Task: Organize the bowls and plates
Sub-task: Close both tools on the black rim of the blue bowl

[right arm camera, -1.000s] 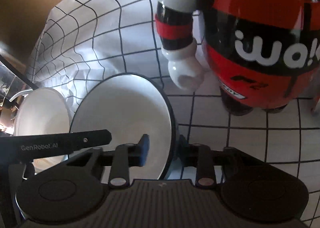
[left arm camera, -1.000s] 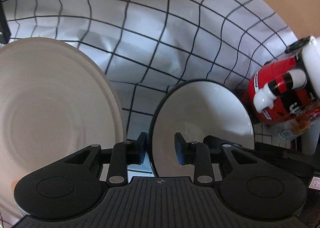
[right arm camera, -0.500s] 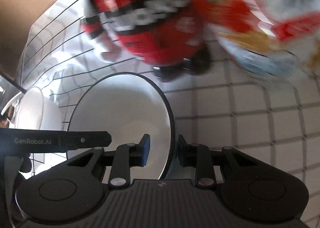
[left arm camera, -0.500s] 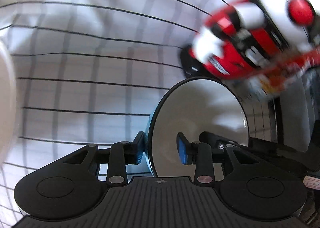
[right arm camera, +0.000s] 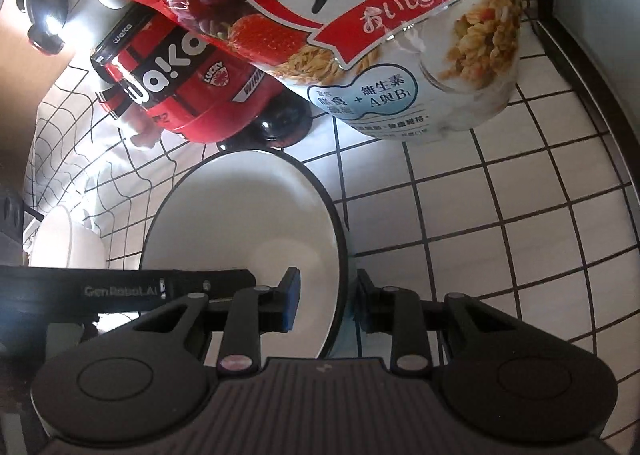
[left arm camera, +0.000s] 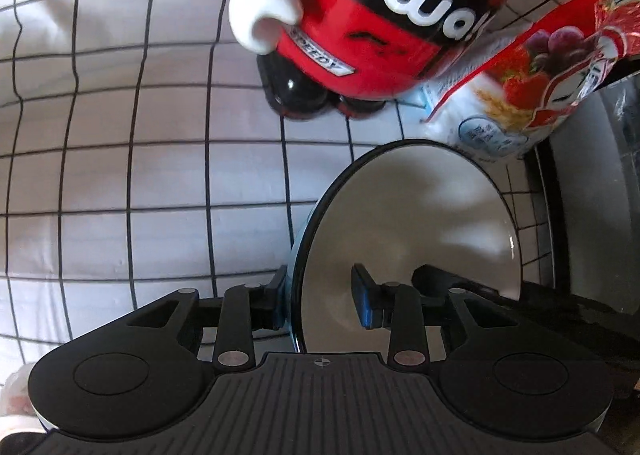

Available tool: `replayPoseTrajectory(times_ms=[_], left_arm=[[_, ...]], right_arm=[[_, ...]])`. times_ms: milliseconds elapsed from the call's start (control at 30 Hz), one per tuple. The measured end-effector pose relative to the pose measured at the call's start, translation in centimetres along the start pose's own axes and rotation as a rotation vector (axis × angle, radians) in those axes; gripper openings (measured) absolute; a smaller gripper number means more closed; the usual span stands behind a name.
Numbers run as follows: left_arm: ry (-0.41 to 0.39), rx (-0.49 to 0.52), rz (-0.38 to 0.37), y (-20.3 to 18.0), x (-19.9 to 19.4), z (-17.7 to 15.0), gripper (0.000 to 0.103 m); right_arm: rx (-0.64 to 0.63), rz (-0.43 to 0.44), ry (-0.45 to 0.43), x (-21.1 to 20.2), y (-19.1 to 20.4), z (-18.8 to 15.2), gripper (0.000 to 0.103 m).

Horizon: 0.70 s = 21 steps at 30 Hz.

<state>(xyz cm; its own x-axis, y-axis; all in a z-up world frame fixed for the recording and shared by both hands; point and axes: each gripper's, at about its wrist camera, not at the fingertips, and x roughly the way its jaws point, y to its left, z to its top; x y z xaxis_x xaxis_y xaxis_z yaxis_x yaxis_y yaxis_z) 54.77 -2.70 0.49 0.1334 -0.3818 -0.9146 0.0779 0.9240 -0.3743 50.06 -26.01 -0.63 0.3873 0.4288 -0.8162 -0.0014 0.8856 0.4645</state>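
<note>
Standing here watching, I'd say this is nowhere near finished. The person has one dark-rimmed white bowl point(left arm camera: 408, 215) between both tools, and it sits just in front of the red-and-black toy figure point(left arm camera: 380, 35), on the near side of the toy's feet. I honestly can't tell if the bowl is resting on the checked cloth point(left arm camera: 140, 175) or held a bit above it. The left gripper point(left arm camera: 320, 303) straddles one side of the rim, with one pad outside the wall and one down inside. It looks pinched on the bowl, though the inner pad's contact is hard to make out. The right gripper point(right arm camera: 324, 303) has the opposite side of the rim and is squeezed nearly shut on it, again with a pad on each face of the wall. So that's one bowl in hand and not put anywhere yet. The only other dish I can spot is a white one point(right arm camera: 56, 243) well away from the toy, on the opposite side from the cereal bag point(right arm camera: 400, 35) that leans over it. Nothing looks stacked or grouped from here. My guess is the bowl has yet to be parked somewhere tidy and the white dish has yet to be dealt with. If there are more plates around, they're out of view.
</note>
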Motion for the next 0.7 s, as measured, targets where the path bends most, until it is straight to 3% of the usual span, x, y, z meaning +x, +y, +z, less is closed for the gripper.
replayPoseTrajectory(times_ms=[233,400,700], left_arm=[[0.033,-0.021,-0.008,0.3,0.4,0.9,0.036],[0.048,-0.092,-0.006,0.8,0.1,1.0,0.036],[0.043,-0.076,0.025,0.3,0.1,0.8,0.036]], right_arm=[[-0.005,0.017,0.010,1.3,0.2,0.2,0.030],[-0.020,0.024,0.009,1.4,0.3,0.2,0.030],[-0.017,0.032,0.000,1.5,0.2,0.1,0.030]])
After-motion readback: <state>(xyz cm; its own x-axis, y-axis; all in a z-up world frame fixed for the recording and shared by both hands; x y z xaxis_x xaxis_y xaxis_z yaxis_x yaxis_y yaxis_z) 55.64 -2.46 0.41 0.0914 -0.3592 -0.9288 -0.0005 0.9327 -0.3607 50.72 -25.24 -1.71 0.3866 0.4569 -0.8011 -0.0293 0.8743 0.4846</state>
